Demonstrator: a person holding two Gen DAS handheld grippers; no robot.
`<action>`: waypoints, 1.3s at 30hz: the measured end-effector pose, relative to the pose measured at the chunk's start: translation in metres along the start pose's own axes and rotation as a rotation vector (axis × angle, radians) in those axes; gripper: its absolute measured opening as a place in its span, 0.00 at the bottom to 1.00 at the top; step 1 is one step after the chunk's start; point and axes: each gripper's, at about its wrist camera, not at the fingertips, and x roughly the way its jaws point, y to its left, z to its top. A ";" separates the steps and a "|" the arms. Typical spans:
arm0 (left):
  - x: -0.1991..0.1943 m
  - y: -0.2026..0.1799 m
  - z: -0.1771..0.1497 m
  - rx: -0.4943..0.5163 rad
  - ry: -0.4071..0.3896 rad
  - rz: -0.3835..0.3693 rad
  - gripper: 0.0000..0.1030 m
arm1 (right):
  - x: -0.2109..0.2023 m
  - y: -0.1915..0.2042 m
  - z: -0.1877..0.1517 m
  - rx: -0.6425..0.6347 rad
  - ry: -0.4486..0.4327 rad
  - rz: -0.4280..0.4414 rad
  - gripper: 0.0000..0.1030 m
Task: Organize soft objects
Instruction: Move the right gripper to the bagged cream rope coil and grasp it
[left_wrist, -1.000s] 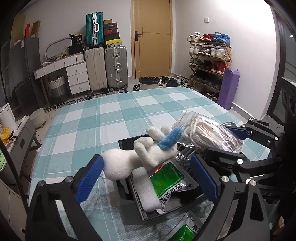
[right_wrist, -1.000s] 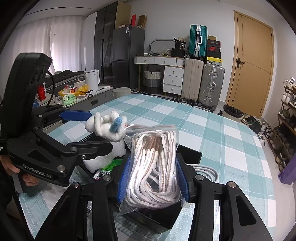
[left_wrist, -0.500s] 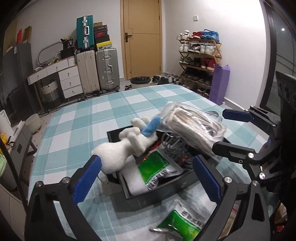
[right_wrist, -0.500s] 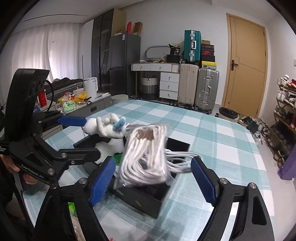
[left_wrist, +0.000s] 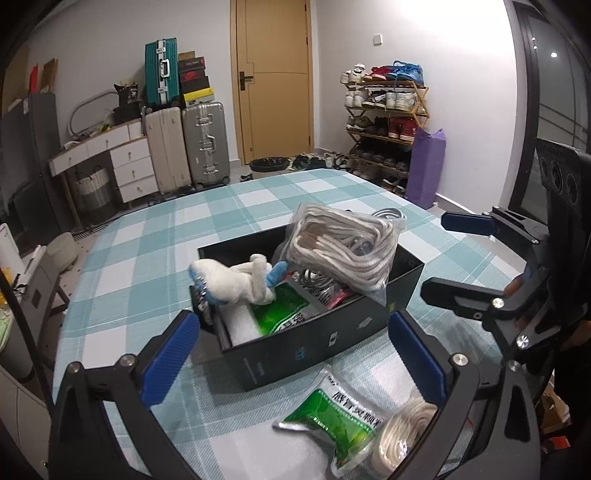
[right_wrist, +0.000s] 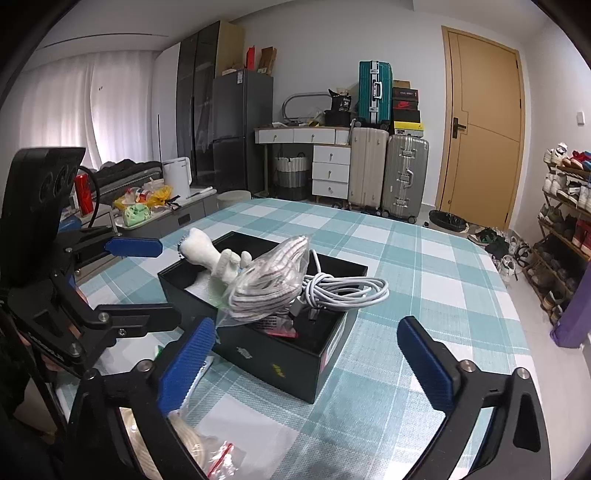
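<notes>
While both hand-held grippers gape empty, the bagged rope rests in the black box beyond them

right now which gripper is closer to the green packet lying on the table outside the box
Left. The green packet lies just ahead of the left gripper, low between its open fingers. The right gripper sits farther off, facing the black box; the packet barely shows in its view.

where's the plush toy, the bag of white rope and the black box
plush toy (left_wrist: 236, 282): left wrist view, on its white body
bag of white rope (left_wrist: 347, 242): left wrist view, on the coiled rope inside the clear bag
black box (left_wrist: 314, 347): left wrist view, on its near outer wall
</notes>
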 end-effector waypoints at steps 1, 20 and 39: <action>-0.002 0.001 -0.002 -0.003 -0.002 0.004 1.00 | -0.002 0.001 -0.001 0.004 0.001 0.001 0.99; -0.021 0.023 -0.035 -0.110 0.021 0.112 1.00 | -0.016 0.036 -0.027 -0.002 0.113 0.085 0.99; -0.016 0.033 -0.051 -0.135 0.052 0.146 1.00 | -0.005 0.072 -0.041 -0.118 0.237 0.228 0.99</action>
